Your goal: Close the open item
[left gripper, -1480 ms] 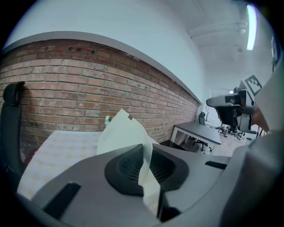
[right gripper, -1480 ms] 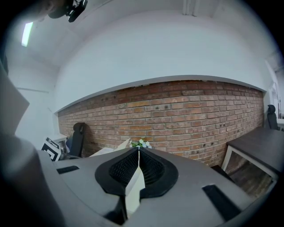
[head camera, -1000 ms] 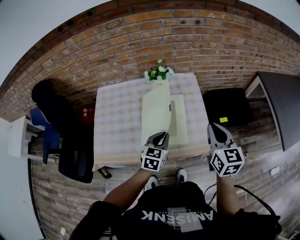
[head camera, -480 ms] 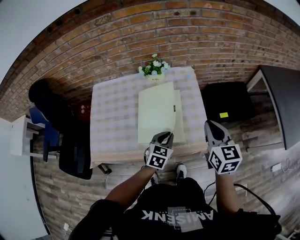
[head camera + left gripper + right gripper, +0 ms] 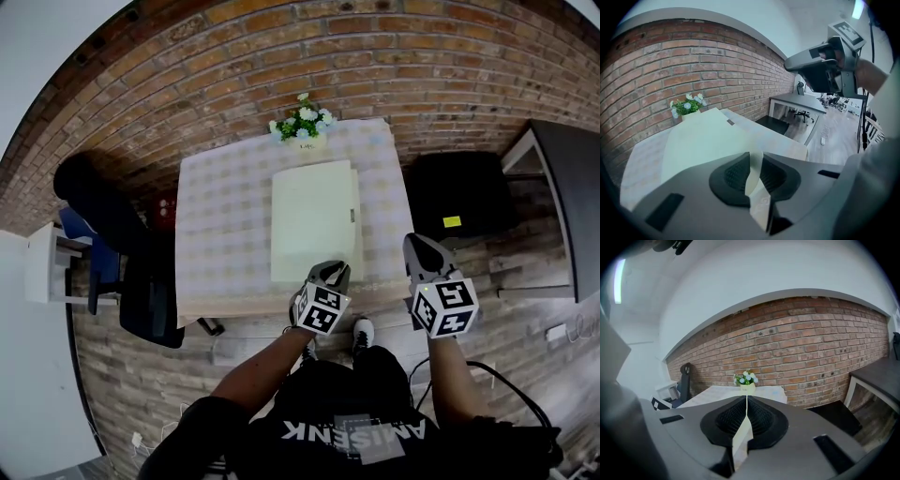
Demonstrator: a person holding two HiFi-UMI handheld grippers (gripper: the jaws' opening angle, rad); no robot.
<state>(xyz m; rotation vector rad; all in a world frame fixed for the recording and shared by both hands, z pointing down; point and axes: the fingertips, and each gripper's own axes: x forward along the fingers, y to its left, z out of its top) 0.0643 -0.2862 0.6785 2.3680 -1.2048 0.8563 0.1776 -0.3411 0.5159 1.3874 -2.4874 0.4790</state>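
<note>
Now the cream case [image 5: 312, 220] lies shut on the worktop [image 5: 216, 234]. The left gripper [image 5: 330, 272] fingers have just been easing apart at its near edge, nothing pinched. The right gripper [image 5: 414, 244] fingers are pressed together.

Flat item [image 5: 314, 220] is being shown in pale yellow-green; tablecloth [image 5: 225, 234] in faint beige/white check; wall [image 5: 375, 75] in red-brown brick w/ pale mortar. Flowers [image 5: 300, 122] are being shown white & blue, lvs green; chair [image 5: 141, 281] black; floor [image 5: 122, 394] in grey-brown planks.
</note>
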